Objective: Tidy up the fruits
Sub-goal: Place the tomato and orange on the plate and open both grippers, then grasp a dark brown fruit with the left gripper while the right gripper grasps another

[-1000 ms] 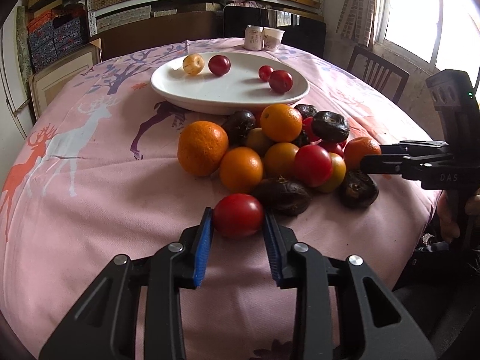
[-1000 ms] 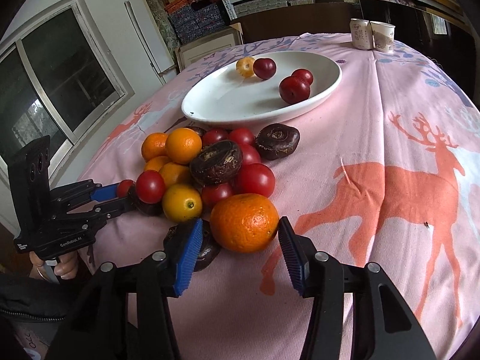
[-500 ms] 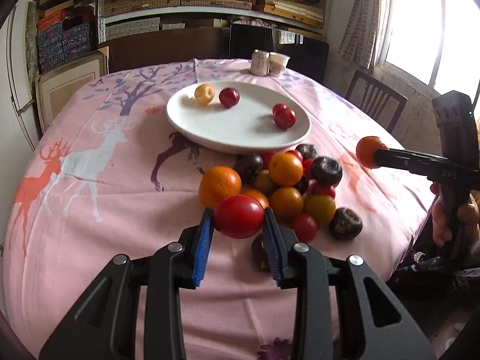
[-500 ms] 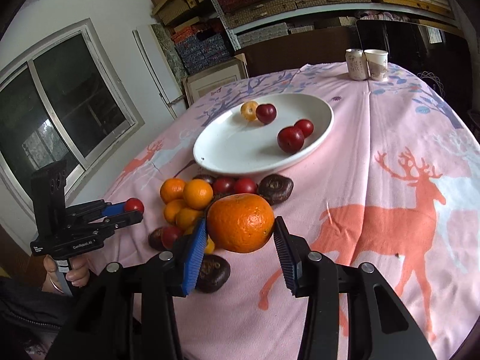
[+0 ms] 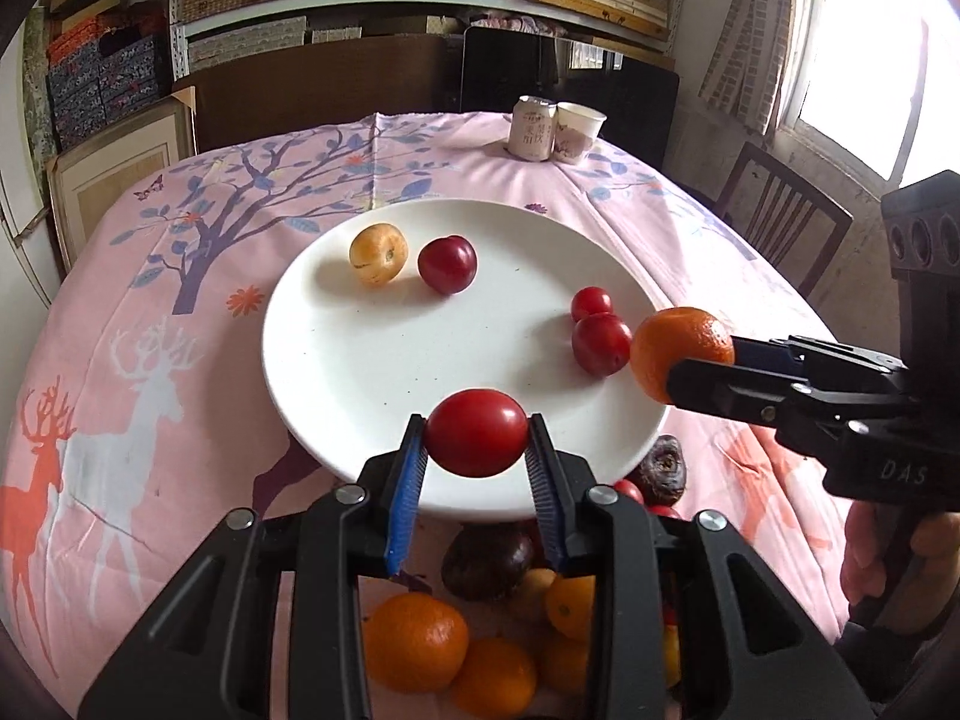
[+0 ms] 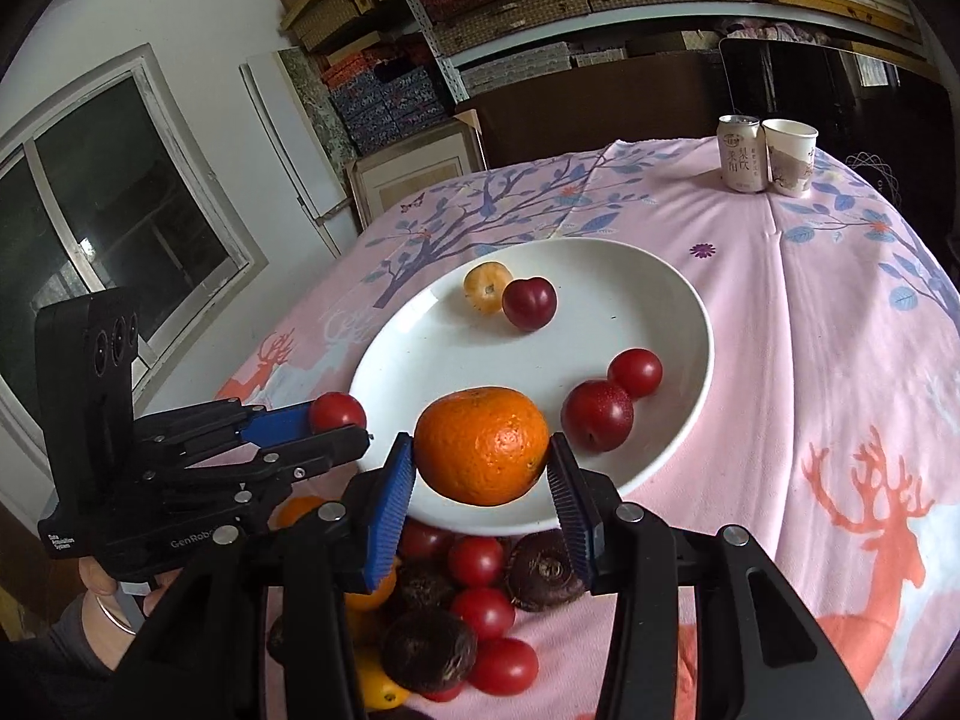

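My left gripper (image 5: 477, 435) is shut on a red tomato (image 5: 477, 432) and hangs over the near rim of the white plate (image 5: 360, 360). My right gripper (image 6: 482, 450) is shut on an orange (image 6: 482, 445), also above the plate's (image 6: 660, 300) near edge. The right gripper (image 5: 699, 369) with its orange (image 5: 678, 348) shows at the right in the left wrist view; the left gripper (image 6: 339, 426) with its tomato (image 6: 337, 412) shows at the left in the right wrist view. On the plate lie a yellow fruit (image 5: 378, 254), a dark red plum (image 5: 447, 264), a second plum (image 5: 600, 343) and a small tomato (image 5: 591, 303).
A pile of oranges (image 5: 414, 651), tomatoes (image 6: 483, 612) and dark brown fruits (image 6: 546, 570) lies on the pink tablecloth (image 5: 150, 324) below both grippers. A can (image 5: 531, 127) and a paper cup (image 5: 579, 131) stand at the far edge. A chair (image 5: 780, 222) is at the right.
Both grippers lifted their fruit off the pile and carried it forward to the plate's near rim. The pile now lies beneath the grippers.
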A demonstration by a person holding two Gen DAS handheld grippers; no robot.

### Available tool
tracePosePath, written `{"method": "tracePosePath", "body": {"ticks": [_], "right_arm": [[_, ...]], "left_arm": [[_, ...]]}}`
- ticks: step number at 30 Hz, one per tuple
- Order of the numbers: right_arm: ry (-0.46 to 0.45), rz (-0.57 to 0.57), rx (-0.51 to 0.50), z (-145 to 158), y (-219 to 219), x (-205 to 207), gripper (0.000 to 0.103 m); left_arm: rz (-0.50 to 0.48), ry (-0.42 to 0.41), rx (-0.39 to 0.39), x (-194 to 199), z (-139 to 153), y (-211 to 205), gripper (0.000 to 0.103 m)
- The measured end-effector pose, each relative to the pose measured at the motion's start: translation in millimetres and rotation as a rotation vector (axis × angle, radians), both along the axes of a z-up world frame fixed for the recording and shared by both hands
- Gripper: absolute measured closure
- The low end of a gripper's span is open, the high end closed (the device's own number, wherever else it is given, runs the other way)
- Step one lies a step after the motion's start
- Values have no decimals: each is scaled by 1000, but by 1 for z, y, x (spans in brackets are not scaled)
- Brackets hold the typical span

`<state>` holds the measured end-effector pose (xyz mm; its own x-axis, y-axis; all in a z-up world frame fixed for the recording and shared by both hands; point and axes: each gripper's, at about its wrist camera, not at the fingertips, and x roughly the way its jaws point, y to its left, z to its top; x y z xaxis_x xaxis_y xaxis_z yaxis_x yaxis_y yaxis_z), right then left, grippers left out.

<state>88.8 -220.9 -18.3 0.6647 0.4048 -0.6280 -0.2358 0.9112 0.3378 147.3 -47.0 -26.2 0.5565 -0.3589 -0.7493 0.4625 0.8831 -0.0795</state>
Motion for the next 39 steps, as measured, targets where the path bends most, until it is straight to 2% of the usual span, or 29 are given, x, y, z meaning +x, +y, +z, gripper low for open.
{"method": "tracePosePath", "body": {"ticks": [2, 3, 4, 5, 9, 12, 18, 23, 26, 28, 30, 39], "right_arm": [[14, -6, 22, -2, -2, 5, 54], [5, -12, 26, 0, -4, 5, 52], [-7, -19, 19, 2, -4, 2, 51], [-17, -20, 13, 4, -4, 0, 51], [-34, -15, 10, 8, -8, -20, 51], [-32, -19, 0, 3, -15, -41, 50], [21, -36, 12, -23, -30, -79, 50], [52, -44, 7, -37, -29, -103, 50], [61, -41, 8, -40, -27, -108, 50], [60, -30, 6, -40, -22, -112, 50], [56, -7, -5, -40, -16, -116, 50], [63, 168, -103, -47, 29, -136, 50]], "left_arm": [[11, 9, 8, 6, -4, -1, 54], [20, 5, 5, 7, -4, 0, 44], [25, -3, -2, 5, -4, 3, 38], [26, -13, -5, 2, -2, 5, 37], [8, -40, -17, -24, 6, 18, 37], [-21, -65, 12, -56, 4, 28, 37], [-65, -40, 54, -113, -19, 52, 37], [-100, -26, 69, -145, -37, 59, 37], [-112, -33, 91, -154, -47, 52, 42], [-113, -11, 83, -150, -54, 48, 56], [-107, 9, 53, -145, -60, 47, 61], [-77, -10, 34, -146, -57, 46, 63]]}}
